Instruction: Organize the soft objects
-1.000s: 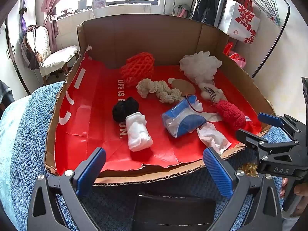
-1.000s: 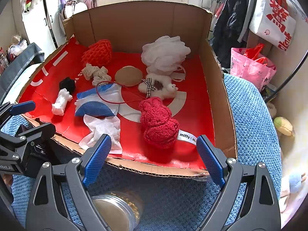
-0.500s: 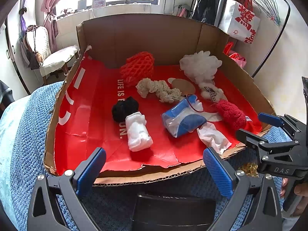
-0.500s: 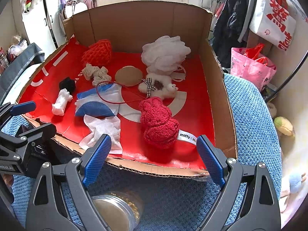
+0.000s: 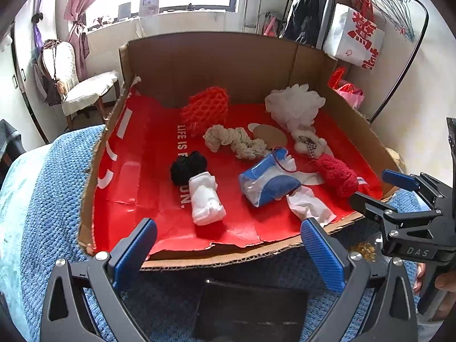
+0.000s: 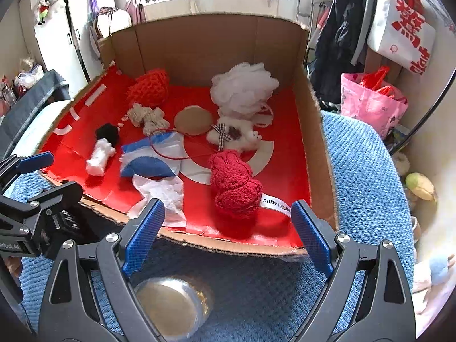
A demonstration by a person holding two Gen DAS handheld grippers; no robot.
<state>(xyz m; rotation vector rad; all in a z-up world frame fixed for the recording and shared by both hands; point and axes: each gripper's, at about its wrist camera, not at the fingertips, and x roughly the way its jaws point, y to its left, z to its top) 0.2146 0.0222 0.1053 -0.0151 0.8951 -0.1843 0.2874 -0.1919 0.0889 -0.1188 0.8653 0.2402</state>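
Observation:
A cardboard box [image 5: 216, 57] lined with red paper holds several soft objects: a white rolled cloth [image 5: 206, 198], a black ball [image 5: 188, 166], a cream rope knot [image 5: 233, 141], an orange net ball [image 5: 206, 108], a white mesh puff [image 6: 245, 87], a small white plush [image 6: 236, 136], a blue-white pouch [image 5: 268, 182], a white tissue [image 6: 164, 192] and a red knitted plush [image 6: 235, 186]. My left gripper [image 5: 228, 252] is open and empty before the box's front edge. My right gripper [image 6: 228, 233] is open and empty, just before the red plush.
The box sits on a blue knitted blanket [image 6: 364, 171]. A dark flat object [image 5: 250, 310] lies under my left gripper. A round shiny lid [image 6: 171, 305] lies under my right gripper. A pink bag [image 6: 370, 99] and a clothes rack stand at the right.

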